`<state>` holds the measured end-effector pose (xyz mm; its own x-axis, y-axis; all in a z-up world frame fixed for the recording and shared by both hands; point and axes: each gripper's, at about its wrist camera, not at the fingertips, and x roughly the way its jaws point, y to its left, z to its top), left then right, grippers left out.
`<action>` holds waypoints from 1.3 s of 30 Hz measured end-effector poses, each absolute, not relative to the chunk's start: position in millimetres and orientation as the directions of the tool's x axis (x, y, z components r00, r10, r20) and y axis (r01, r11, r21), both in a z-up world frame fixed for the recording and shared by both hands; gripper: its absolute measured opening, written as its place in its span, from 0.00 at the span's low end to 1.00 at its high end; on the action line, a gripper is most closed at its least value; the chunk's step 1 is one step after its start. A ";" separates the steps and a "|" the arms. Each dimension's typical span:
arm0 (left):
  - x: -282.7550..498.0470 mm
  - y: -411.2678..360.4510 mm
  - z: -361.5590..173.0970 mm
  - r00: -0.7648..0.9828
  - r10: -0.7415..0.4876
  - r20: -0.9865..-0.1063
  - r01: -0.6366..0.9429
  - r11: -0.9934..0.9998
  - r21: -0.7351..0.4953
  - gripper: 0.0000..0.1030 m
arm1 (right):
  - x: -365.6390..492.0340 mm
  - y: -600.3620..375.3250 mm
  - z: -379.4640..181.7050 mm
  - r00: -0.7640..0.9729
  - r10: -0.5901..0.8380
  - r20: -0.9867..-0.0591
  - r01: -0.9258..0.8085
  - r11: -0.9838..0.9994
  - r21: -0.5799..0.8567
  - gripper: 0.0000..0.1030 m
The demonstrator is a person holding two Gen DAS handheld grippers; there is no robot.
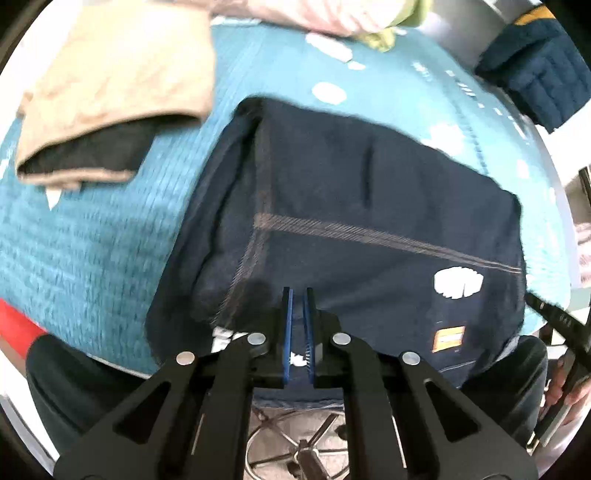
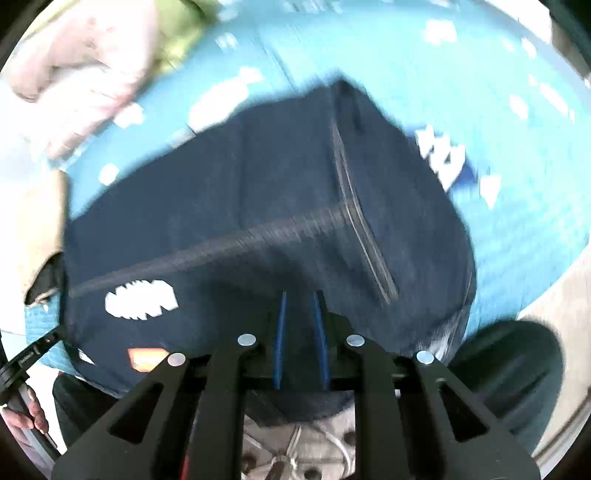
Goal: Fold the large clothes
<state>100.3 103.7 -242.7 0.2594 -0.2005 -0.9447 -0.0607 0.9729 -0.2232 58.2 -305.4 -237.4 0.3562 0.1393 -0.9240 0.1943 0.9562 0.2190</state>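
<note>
A dark navy garment (image 1: 369,206) with pale stitched seams, a white print and a small orange label lies folded on the teal table cover (image 1: 92,258). Its near edge hangs over the table's front. My left gripper (image 1: 298,291) points steeply down at that near edge, its blue pads almost together and pinching the navy cloth. In the right wrist view the same navy garment (image 2: 258,184) fills the middle. My right gripper (image 2: 301,293) stands at the near edge further right, its jaws narrow with dark cloth between the pads.
A folded tan garment (image 1: 118,74) lies over a black one (image 1: 92,155) at the back left. Pink cloth (image 1: 325,14) and green cloth (image 1: 384,37) lie at the far edge. A navy knit piece (image 1: 535,70) sits at the back right. A chair base (image 1: 295,443) shows below.
</note>
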 end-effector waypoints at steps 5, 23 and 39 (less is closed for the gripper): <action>127.3 70.0 -232.9 0.293 -0.253 -0.922 0.004 0.965 -0.263 0.08 | 93.9 -273.2 -218.7 0.419 0.194 -0.887 0.090 0.963 0.253 0.15; 236.0 39.1 -305.9 0.360 -0.346 -0.866 -0.082 0.913 -0.399 0.02 | 199.9 -209.3 -300.6 0.273 0.350 -0.896 -0.069 0.936 0.344 0.00; 188.6 107.3 -273.3 0.349 -0.218 -0.911 -0.156 0.945 -0.286 0.03 | 128.8 -316.0 -256.4 0.380 0.135 -0.915 0.118 0.974 0.193 0.06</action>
